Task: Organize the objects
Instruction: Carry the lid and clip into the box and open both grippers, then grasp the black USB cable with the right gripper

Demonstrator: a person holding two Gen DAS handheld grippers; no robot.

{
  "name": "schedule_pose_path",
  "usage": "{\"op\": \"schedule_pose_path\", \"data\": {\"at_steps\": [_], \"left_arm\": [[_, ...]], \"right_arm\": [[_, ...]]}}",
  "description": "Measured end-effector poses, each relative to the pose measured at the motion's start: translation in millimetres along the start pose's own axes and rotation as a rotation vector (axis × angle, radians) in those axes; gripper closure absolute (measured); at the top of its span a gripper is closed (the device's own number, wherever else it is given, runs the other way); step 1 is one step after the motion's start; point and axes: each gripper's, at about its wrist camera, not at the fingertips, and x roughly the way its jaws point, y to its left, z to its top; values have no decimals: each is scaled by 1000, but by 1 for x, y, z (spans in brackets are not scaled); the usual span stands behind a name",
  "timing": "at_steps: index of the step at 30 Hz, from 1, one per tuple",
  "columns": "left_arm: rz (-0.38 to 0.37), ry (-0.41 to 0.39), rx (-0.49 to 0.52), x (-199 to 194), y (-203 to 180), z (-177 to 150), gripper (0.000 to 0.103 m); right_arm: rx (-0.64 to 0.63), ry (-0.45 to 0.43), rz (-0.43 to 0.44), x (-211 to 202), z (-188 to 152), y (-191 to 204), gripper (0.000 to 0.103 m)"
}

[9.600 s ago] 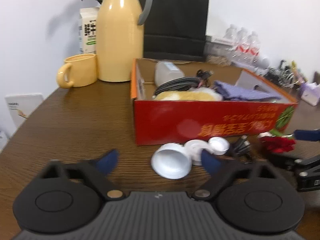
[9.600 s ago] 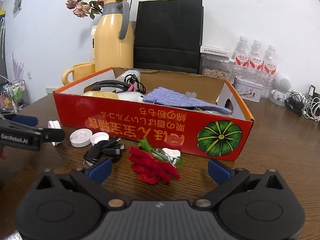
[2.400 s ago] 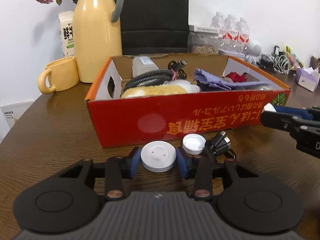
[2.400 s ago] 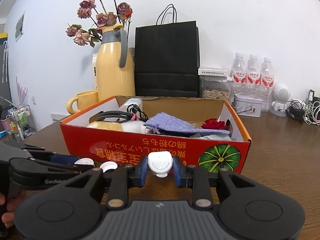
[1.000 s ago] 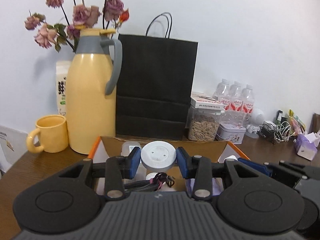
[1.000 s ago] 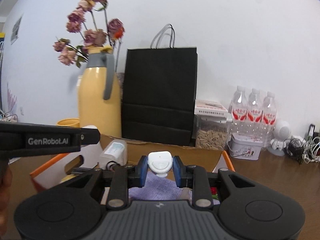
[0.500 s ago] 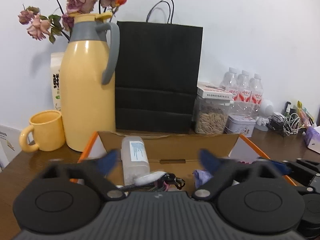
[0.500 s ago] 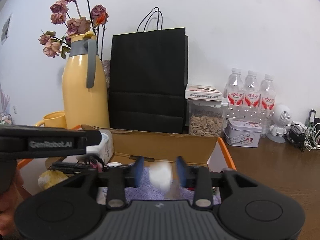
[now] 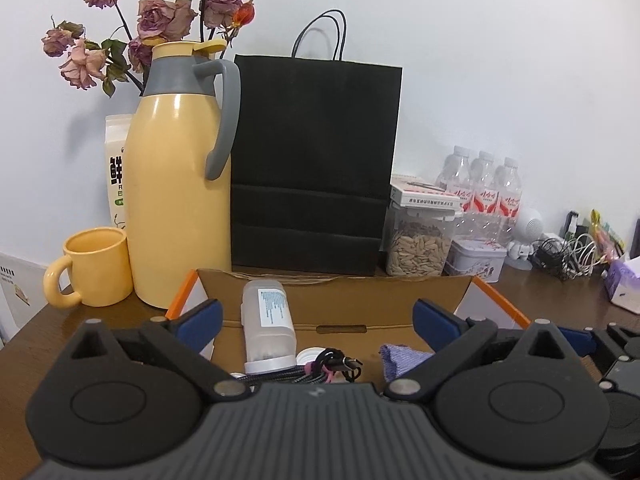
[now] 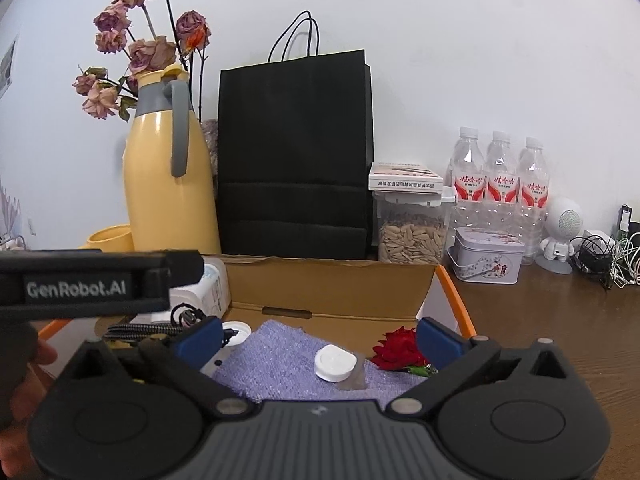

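- The left gripper [image 9: 316,318] hangs above the open orange-rimmed cardboard box [image 9: 440,300], blue-padded jaws spread wide, holding nothing.
- The right gripper [image 10: 318,334] is likewise wide apart and empty.
- A small round white plastic device [image 10: 335,363] lies on the lilac knitted cloth [image 10: 276,364] inside the box, beside a red artificial rose [image 10: 398,349].
- A clear plastic bottle [image 9: 267,324] lies by braided black cables [image 9: 304,374].

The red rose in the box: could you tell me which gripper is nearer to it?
Right. The right gripper hangs open just above the red rose, beside its right finger. The left gripper sits over the box's left side.
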Motion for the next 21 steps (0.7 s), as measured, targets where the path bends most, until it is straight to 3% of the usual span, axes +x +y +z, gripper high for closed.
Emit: {"op": "schedule_pose_path", "data": {"at_steps": [8,14,21], "left_arm": [[11,-64,-32,-40,9,-3,0],[20,-97,5,-77,20,-22,0],[31,-53,1,-110,37,-46,0]], "right_arm": [[-31,-20,5,-23,-3,7,0],[-65,-70,33,-60,-9,19,0],[-106,-46,77,-86,-32,36,0]]}}
